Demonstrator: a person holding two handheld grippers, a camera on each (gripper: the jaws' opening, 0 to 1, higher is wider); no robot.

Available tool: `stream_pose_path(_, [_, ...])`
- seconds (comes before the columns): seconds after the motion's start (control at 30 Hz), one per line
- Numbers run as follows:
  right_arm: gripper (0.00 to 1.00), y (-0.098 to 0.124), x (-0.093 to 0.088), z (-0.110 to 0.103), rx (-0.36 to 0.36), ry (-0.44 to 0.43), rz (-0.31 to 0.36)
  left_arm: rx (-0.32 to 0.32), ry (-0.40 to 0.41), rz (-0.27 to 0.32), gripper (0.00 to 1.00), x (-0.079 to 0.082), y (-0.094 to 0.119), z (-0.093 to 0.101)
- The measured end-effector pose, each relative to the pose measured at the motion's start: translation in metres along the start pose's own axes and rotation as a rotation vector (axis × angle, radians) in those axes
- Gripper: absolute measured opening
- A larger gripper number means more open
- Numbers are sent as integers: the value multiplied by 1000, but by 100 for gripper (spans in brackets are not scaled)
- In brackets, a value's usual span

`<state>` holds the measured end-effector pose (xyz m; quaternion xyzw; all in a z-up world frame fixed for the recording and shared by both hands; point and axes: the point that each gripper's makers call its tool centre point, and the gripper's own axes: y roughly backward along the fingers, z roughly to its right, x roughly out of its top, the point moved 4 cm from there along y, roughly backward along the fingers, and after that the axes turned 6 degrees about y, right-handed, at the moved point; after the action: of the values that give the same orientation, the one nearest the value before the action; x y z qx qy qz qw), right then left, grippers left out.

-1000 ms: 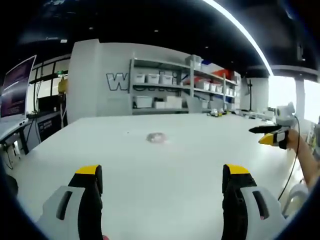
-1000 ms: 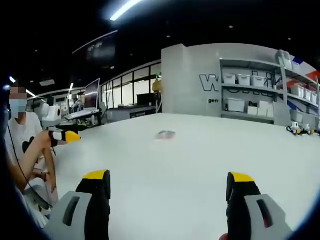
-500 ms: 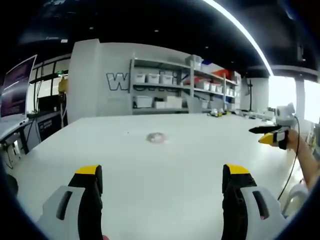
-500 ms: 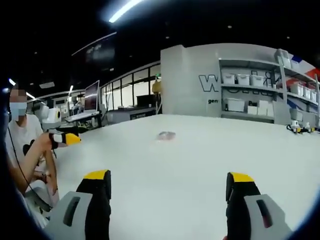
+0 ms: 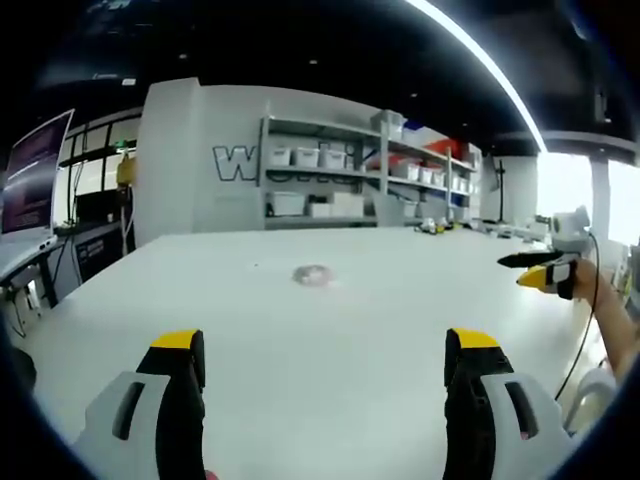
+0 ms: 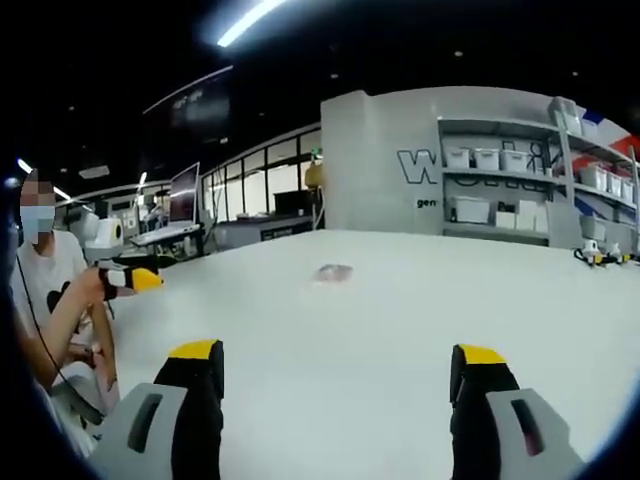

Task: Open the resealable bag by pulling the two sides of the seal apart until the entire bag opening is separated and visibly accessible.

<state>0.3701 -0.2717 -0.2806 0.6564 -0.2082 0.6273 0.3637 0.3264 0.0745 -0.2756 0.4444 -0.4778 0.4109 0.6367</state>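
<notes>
A small clear resealable bag (image 5: 313, 275) lies flat on the white table (image 5: 330, 340), far ahead of both grippers; in the right gripper view the bag (image 6: 334, 272) sits left of centre. My left gripper (image 5: 325, 365) hovers low over the near table, open, nothing between its yellow-tipped jaws. My right gripper (image 6: 337, 380) is likewise open and empty. In the left gripper view the right gripper (image 5: 540, 270) shows at the far right edge. The left gripper (image 6: 128, 279) appears at the left in the right gripper view, held by a person's hand.
Shelves with white bins (image 5: 330, 180) line the back wall. A monitor (image 5: 35, 180) and desks stand at the left. A person (image 6: 45, 290) sits at the table's edge. A cable (image 5: 588, 320) hangs from the right gripper.
</notes>
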Motion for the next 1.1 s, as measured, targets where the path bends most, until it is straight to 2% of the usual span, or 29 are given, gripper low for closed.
stream_pose_path(0.4, [96, 1, -1, 3, -10, -6, 0, 5, 0, -1, 100, 0, 1, -1])
stream_pose_path(0.53, [92, 1, -2, 2, -6, -8, -5, 9, 0, -5, 100, -1, 1, -2])
stream_pose_path(1.1, [94, 0, -1, 2, -11, -24, 6, 6, 4, -7, 100, -2, 2, -1])
